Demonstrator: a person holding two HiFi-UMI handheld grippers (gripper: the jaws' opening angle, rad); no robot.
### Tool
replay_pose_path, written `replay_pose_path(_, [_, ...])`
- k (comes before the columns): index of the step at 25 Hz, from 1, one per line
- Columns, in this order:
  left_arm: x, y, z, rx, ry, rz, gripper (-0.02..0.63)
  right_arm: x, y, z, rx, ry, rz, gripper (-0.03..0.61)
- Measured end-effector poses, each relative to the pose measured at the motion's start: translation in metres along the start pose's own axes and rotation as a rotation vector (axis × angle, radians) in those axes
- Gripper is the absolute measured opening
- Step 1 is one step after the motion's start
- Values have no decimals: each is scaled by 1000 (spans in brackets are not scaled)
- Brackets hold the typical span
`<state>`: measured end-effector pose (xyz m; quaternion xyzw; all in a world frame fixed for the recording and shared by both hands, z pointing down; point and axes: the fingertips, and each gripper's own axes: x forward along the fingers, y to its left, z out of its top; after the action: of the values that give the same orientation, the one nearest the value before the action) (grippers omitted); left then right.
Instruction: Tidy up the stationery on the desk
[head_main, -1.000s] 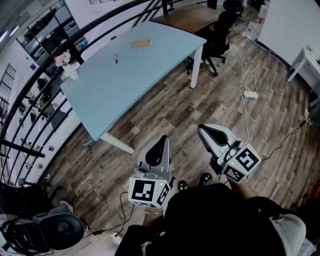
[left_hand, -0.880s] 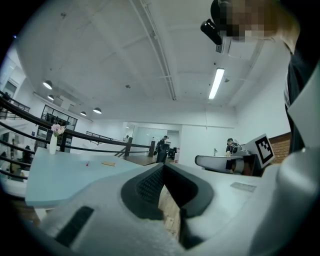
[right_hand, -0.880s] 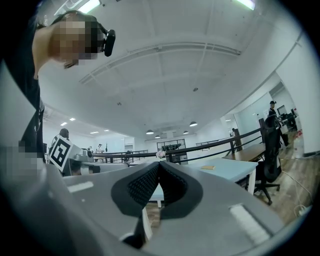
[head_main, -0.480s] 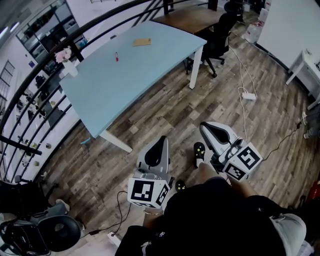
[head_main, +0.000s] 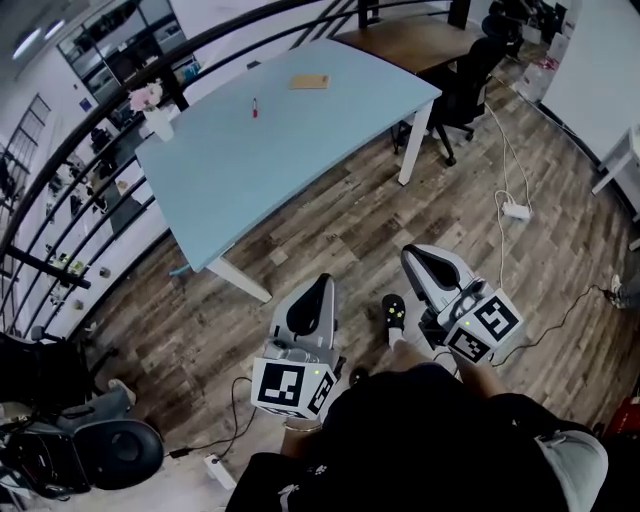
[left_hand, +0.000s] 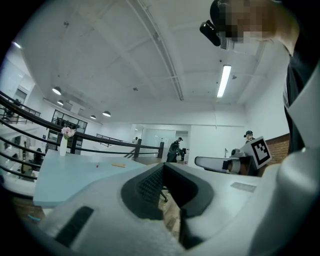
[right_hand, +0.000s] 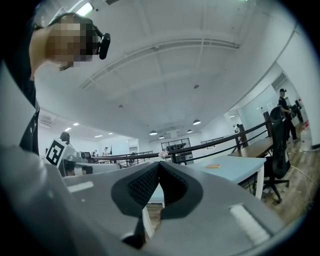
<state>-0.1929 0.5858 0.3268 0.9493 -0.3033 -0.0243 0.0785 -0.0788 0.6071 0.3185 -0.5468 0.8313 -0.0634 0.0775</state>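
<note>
Pale-blue tabletop (head_main: 300, 160) holds the red pen (head_main: 255, 107) and tan notepad (head_main: 309, 82), well away from the left hand-held gripper (head_main: 321, 286) and right hand-held gripper (head_main: 417, 257), both closed, empty; step close before opening.

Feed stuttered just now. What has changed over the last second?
One shoe has stepped forward between the grippers, and the table now sits a little further right in the head view. Nothing was taken or let go. The left gripper and right gripper stay shut and empty near the body. The pen and tan item lie where they were.
</note>
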Motion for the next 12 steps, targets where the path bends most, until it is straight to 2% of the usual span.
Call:
replay_pose_path(5, [34,14,-3,12,14,28,-2,20,-36,-4,22,4,8,6])
replay_pose_path(12, [87,21,0,17,16,25,-2,38,-84,0,50,-5,7,6])
